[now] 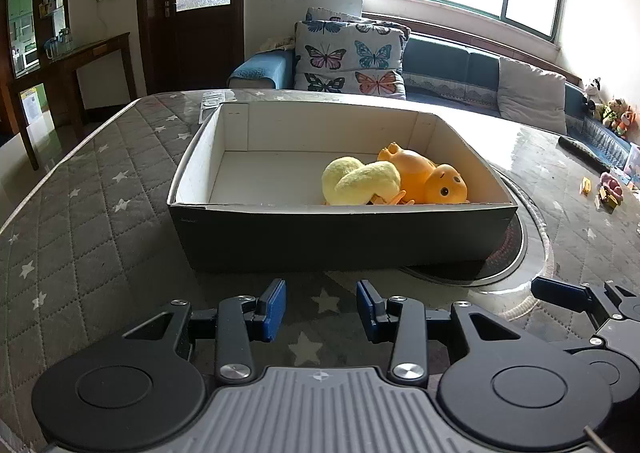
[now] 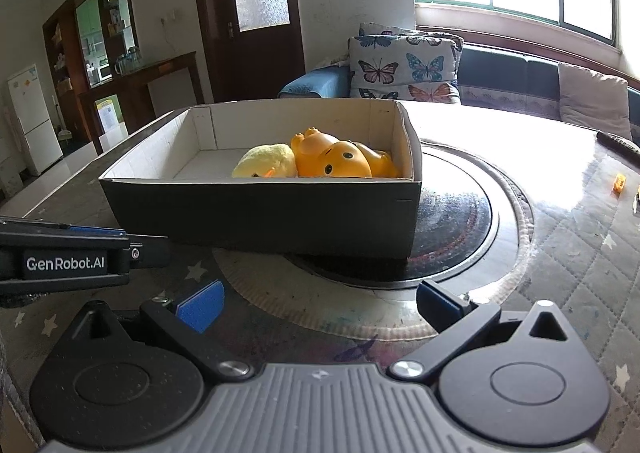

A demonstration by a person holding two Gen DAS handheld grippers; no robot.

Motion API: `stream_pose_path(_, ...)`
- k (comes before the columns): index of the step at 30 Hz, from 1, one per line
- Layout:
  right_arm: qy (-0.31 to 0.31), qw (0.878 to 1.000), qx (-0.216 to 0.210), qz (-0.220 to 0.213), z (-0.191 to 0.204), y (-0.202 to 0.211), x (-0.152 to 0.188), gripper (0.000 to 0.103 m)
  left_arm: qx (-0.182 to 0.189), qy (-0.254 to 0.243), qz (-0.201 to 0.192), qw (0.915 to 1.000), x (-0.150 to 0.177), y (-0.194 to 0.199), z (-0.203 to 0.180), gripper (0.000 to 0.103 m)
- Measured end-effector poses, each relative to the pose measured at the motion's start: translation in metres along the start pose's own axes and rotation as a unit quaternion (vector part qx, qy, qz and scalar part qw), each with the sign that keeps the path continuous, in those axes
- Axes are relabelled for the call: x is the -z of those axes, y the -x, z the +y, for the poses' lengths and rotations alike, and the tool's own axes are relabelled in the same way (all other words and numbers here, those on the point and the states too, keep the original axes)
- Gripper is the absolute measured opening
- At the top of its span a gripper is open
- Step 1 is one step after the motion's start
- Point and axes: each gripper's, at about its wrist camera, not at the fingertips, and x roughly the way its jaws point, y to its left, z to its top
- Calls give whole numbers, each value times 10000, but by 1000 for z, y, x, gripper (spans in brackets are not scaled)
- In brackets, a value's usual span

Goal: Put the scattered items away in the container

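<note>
Hovering low over the quilted table (image 1: 100, 193), left gripper (image 1: 321, 311) & right gripper (image 2: 320, 303) are sitting w/ fingers spread, empty, facing the box (image 1: 340, 237) holding a yellow plush (image 1: 360, 181) beside an orange rubber duck (image 1: 432, 177).

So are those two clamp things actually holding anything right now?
No, nothing is held. The left gripper and right gripper are both open with only table between their pads. Both toys, the yellow plush and orange duck, lie in the box.
</note>
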Motion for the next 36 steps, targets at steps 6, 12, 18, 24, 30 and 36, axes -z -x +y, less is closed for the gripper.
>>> stream_pose_path(6,-40,10000,6,48,-2,-9,-5,103,-40,-25,46,10000,-4,-8,1,41)
stream_pose_path(12,-67,9999,5,114,-3,-18,-8,103,-69,-43,86,9999,-6,-15,2,41)
stream_pose_path(18,-88,9998,14,181,-3,-27,-11,103,-82,-56,132,9999,-9,-22,3,41)
stream_pose_path(24,-105,9996,15,247,-4,-35,-13,103,-94,-81,176,9998,-10,-28,2,41)
stream_pose_path(30,-91,9995,2,294,-3,-40,-14,103,-130,-79,205,9997,-11,-35,2,41)
stream_pose_path(36,-106,9994,6,316,-2,-43,-16,103,-127,-72,197,9997,-13,-38,1,41)
